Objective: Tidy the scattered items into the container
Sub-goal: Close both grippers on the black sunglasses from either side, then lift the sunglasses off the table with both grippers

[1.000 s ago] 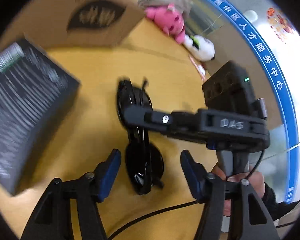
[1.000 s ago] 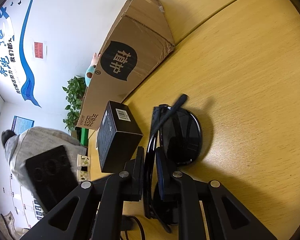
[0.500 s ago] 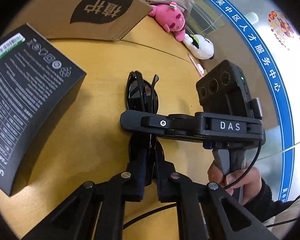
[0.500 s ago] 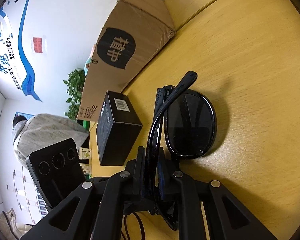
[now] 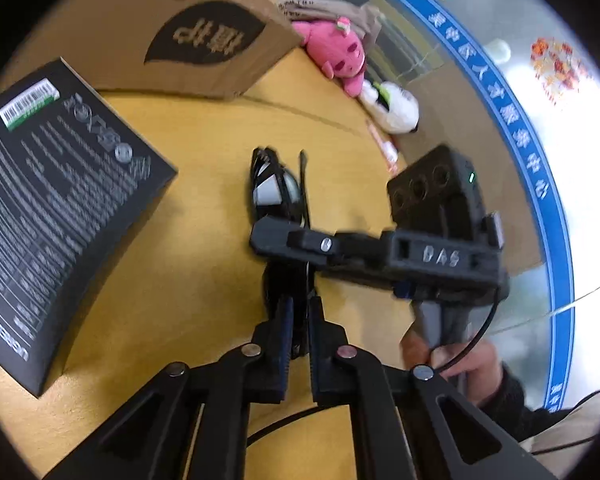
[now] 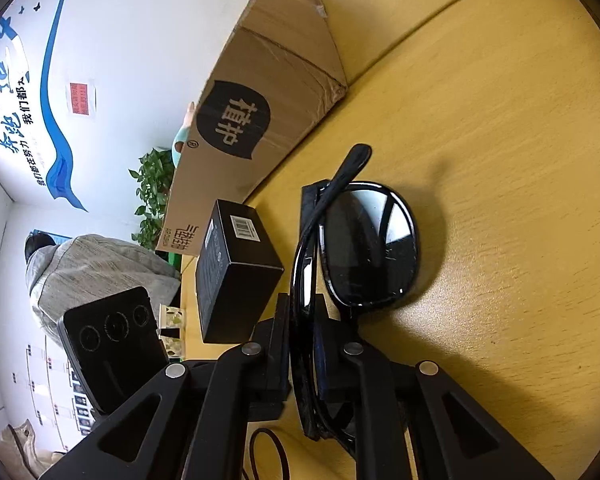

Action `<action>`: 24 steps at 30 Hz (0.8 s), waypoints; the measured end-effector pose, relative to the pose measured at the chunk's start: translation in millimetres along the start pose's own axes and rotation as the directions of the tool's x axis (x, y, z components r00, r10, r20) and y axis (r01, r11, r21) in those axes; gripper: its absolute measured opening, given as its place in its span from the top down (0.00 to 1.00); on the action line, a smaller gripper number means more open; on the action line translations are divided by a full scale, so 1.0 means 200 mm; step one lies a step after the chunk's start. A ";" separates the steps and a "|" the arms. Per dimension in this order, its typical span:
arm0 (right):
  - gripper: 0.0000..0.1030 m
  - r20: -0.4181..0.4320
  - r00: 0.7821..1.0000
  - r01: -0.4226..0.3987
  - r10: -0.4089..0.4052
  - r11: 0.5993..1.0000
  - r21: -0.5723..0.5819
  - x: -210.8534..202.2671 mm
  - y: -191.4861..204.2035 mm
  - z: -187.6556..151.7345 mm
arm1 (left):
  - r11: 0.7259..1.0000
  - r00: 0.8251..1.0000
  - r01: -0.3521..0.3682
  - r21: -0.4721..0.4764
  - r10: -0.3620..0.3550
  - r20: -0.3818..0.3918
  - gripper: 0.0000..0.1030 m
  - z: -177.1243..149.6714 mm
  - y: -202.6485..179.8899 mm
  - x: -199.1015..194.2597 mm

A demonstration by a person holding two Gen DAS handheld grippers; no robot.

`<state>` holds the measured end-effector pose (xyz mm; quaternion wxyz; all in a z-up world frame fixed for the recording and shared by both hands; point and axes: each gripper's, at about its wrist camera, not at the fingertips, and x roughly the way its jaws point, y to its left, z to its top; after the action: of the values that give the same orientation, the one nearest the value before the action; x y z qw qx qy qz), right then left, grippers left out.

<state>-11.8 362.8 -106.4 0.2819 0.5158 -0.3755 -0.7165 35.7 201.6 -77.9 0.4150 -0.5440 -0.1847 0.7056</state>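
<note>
Black folded sunglasses (image 5: pixel 276 192) stand on edge on the yellow wooden table (image 5: pixel 204 272), with both grippers shut on them. My left gripper (image 5: pixel 298 312) pinches the near end of the frame. From the right, my right gripper (image 5: pixel 276 240) crosses over and clamps the frame's middle. In the right wrist view the right gripper (image 6: pixel 302 312) grips the frame beside one dark lens (image 6: pixel 364 248), and a temple arm (image 6: pixel 348 168) sticks up. The brown cardboard box (image 5: pixel 204 40) (image 6: pixel 268 92) stands at the back of the table.
A black printed product box (image 5: pixel 52 200) (image 6: pixel 236 272) lies left of the sunglasses. A pink plush toy (image 5: pixel 336 56) and a white one (image 5: pixel 392 108) sit at the far table edge. A person in a grey coat (image 6: pixel 92 264) stands beyond the table. A cable (image 5: pixel 284 424) trails near me.
My left gripper went from open around the sunglasses to shut on their near end. The right gripper kept its grip, and the lens now looks larger and nearer in its view.
</note>
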 end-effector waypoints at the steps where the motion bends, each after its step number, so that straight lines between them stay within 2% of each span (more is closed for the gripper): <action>1: 0.90 0.004 1.000 -0.005 0.005 1.000 0.001 0.00 0.01 0.00 | 1.000 1.000 -0.012 0.008 0.012 -0.002 0.81 0.01 -0.01 0.01; 3: 0.90 0.013 1.000 -0.017 0.017 1.000 0.005 0.01 0.02 0.00 | 0.999 0.999 -0.033 0.023 0.033 -0.007 0.72 0.04 -0.03 0.03; 7: 0.90 0.027 0.998 -0.048 0.048 0.999 0.002 0.03 0.06 0.00 | 0.999 1.000 -0.001 0.045 0.003 -0.027 0.73 0.05 -0.05 0.09; 8: 0.90 0.029 0.998 -0.057 0.057 0.998 0.001 0.03 0.07 0.00 | 0.999 1.000 0.006 0.048 -0.005 -0.028 0.74 0.04 -0.05 0.10; 10: 0.90 0.030 0.997 -0.070 0.070 0.998 -0.002 0.03 0.09 0.00 | 0.999 0.999 -0.002 0.049 0.003 -0.032 0.94 0.03 -0.04 0.10; 15: 0.90 0.026 0.996 -0.080 0.081 0.997 -0.015 0.02 0.12 0.00 | 0.999 1.000 0.004 0.045 -0.003 -0.005 0.95 0.03 -0.03 0.05; 19: 0.85 -0.001 0.994 -0.112 0.112 0.993 -0.027 0.03 0.13 0.01 | 0.998 0.999 0.031 0.045 -0.032 0.008 0.95 0.03 -0.04 0.01; 24: 0.84 -0.037 0.984 -0.173 0.173 0.985 -0.007 0.04 0.09 0.04 | 0.999 0.999 0.033 0.034 -0.034 0.020 0.95 0.05 -0.03 -0.01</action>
<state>-22.2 348.8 -94.9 0.3526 0.4927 -0.4101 -0.6818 29.2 204.5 -68.6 0.4338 -0.5264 -0.1862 0.7071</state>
